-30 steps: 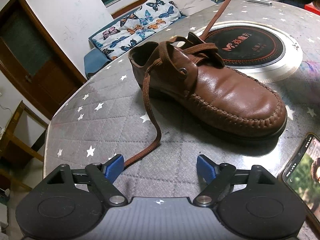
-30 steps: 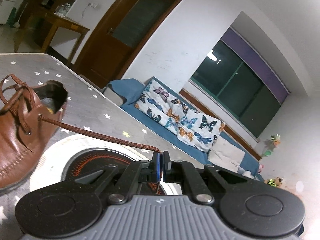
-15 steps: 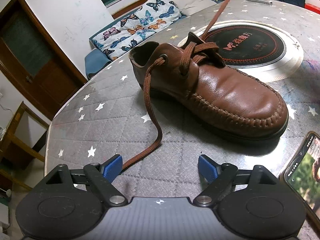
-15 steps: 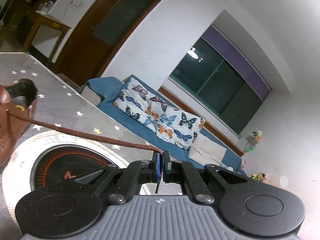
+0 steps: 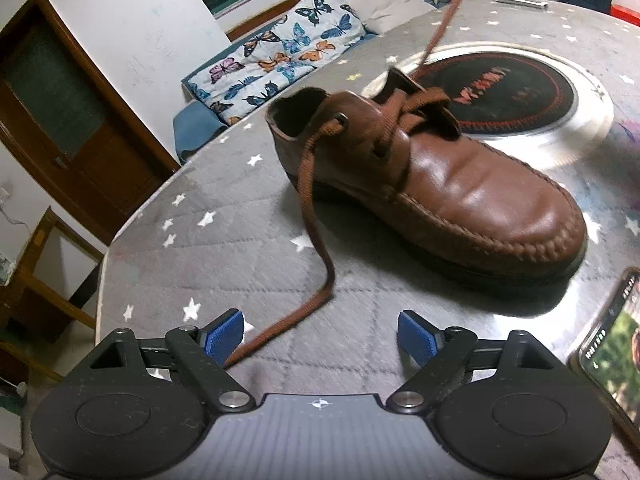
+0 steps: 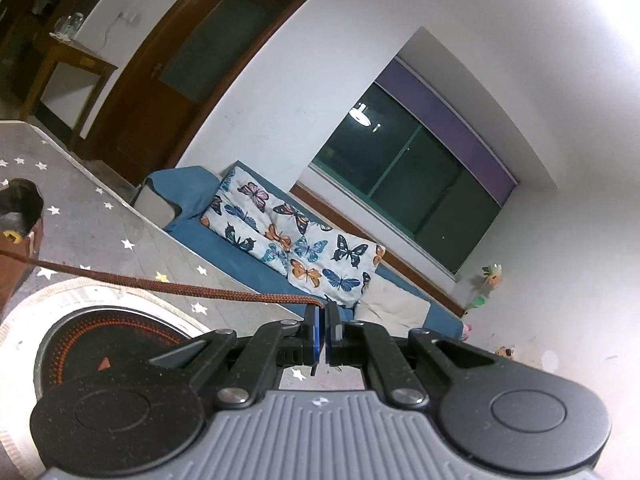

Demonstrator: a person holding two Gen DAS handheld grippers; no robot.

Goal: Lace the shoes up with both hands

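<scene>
Two lace ends (image 5: 316, 216) on brown shoe (image 5: 432, 184): one taut, pinched in right gripper (image 6: 322, 336); other slack between spread-apart left gripper (image 5: 320, 336) fingers. Best to pull evenly, steady.

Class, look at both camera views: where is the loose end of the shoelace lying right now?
In the left wrist view, the loose lace end trails from the shoe across the table, beside the open left gripper's left fingertip.

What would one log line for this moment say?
right gripper: shut on lace end, taut | left gripper: open by slack lace | shoe: on table
</scene>
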